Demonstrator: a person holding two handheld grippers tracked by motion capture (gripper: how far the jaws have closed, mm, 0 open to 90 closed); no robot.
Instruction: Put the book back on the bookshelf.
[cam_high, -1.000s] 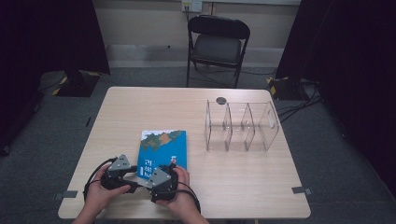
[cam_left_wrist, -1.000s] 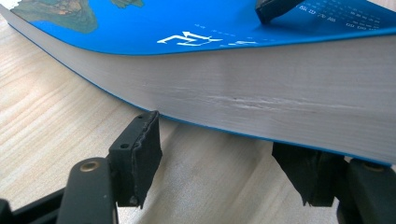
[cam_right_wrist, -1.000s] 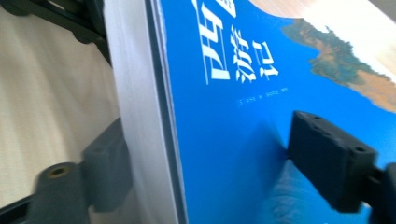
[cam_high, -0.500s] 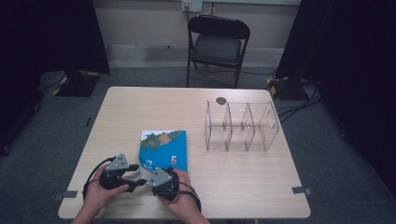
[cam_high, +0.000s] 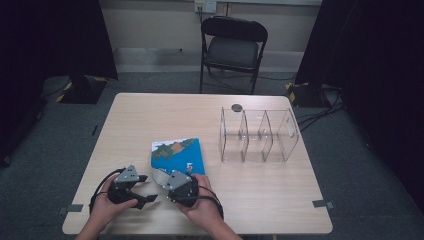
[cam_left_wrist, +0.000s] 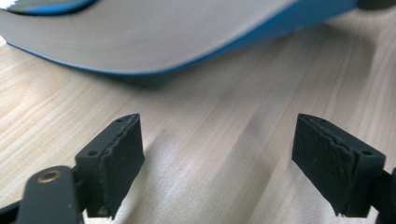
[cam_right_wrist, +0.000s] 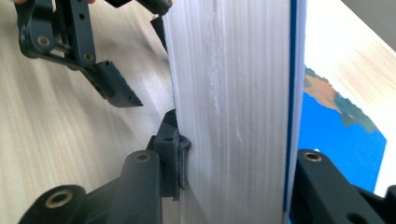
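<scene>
Right tool (cam_high: 169, 179) is clamping the book (cam_high: 179, 156) at its near edge, jaws having just been closing on its pages. Book is lying near the desk's (cam_high: 150, 120) front edge, near end lifting. Left tool (cam_left_wrist: 233, 163) is standing released just beside it, having just been opening, nothing between.

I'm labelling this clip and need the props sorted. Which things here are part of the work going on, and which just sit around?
In the work:
- blue book, near edge lifted off the table
- right gripper, jaws just closed onto its page block
- left gripper, jaws just opened, nothing between them

Sitting around:
- clear divider rack
- small dark disc
- folding chair
</scene>
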